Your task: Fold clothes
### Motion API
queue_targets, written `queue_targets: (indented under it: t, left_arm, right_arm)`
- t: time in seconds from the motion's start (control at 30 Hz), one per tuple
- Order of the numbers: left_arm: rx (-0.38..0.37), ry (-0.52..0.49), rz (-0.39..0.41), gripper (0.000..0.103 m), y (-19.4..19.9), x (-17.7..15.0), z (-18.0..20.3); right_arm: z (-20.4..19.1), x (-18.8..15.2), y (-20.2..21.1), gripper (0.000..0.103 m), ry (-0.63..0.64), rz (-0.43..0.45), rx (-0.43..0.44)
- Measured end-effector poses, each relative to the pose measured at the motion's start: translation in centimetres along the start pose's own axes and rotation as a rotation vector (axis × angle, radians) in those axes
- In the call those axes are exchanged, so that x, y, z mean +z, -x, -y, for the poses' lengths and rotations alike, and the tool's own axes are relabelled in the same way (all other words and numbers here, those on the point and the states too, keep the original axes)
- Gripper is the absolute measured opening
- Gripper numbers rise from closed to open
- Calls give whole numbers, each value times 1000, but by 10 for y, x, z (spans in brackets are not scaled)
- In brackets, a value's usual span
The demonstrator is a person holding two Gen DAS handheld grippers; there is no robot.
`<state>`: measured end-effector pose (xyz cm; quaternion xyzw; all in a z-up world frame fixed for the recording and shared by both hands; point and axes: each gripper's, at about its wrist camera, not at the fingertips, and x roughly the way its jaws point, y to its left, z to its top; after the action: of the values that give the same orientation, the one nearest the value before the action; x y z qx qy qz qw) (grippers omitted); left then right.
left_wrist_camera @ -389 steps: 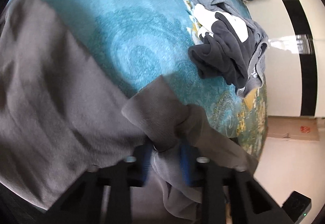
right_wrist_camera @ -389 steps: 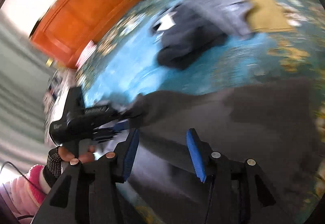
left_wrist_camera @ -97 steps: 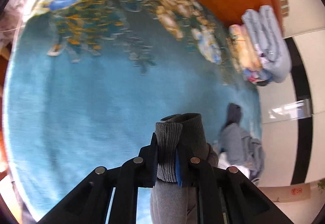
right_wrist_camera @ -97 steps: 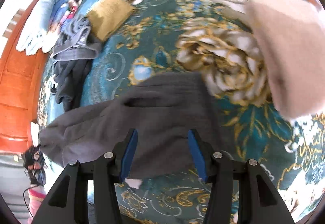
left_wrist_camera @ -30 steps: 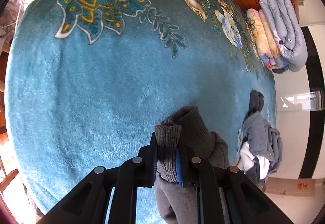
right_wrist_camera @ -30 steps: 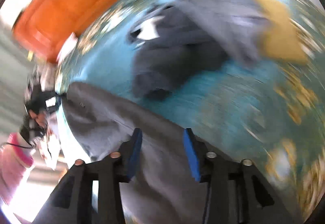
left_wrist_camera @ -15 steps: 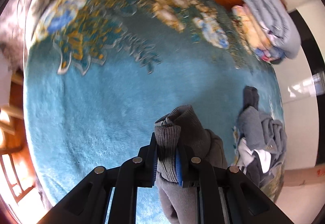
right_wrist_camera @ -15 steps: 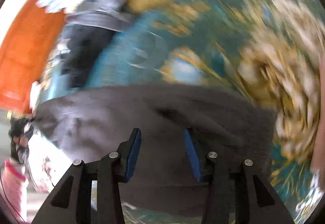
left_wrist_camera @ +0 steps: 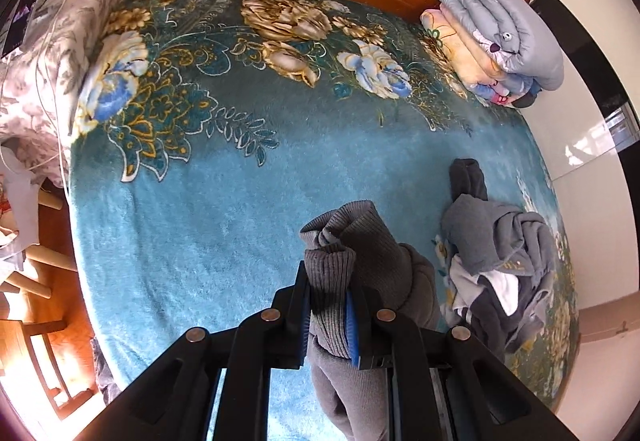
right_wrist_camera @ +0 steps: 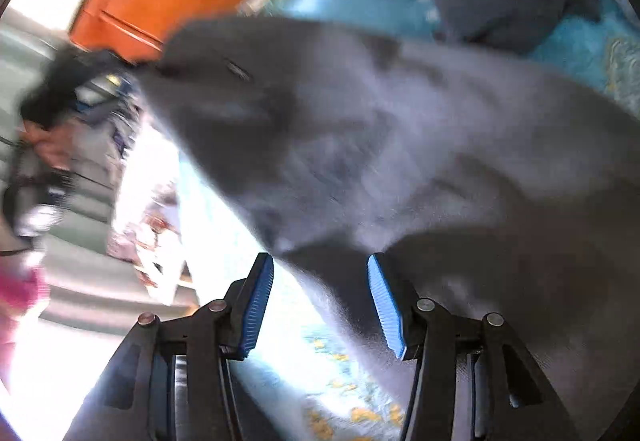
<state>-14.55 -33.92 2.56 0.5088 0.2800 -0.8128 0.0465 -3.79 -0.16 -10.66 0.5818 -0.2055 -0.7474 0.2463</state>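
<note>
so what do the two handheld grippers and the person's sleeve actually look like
Both the left gripper and the right gripper are matte black angular linkage frames with round silver pivot pins and blue ribbed pads lining the fingers. At the blurred left edge of the right wrist view, a pink sleeve shows.

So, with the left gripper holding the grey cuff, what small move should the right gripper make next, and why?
Probably bring the right gripper forward onto the grey garment and close on its near edge. Its jaws are opening with cloth lying ahead of them, not yet pinched, while the left gripper is shut on the ribbed cuff. A second hold would let the garment be spread flat.
</note>
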Motion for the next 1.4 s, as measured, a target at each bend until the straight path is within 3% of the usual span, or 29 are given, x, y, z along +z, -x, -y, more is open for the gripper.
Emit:
queue_targets:
  t: [0.1,0.2,0.43,0.57,0.77,0.87,1.03,1.3,1.4]
  left_arm:
    - [9,-23,14,16,6,-5,6]
    - [0,-84,42,16,20,-10,22]
    - [8,-390,154,16,56,-63,109]
    - [38,-590,191,16,63,-120,166]
    - [104,-960,229,16,44,-238,237]
    - [129,-1099,200,16,22,-296,257]
    - [173,-1197,146,16,-5,-353,267]
    - [228,-1299,90,21,-28,-402,260]
    - [205,-1317,69,39,-31,-411,257]
  right_arm:
    - [13,-2,-4,49,-59,-7,19]
    - [18,-2,29,49,-106,70,76]
    - [59,-14,99,50,-214,224,53]
    - [87,-31,127,51,-274,266,6]
    - [134,-43,170,51,-371,348,-39]
    - [148,-49,187,51,-409,376,-53]
    - [166,-63,206,51,-434,392,-83]
    - [186,-81,204,51,-476,359,-95]
    - [182,-78,200,51,-459,346,-91]
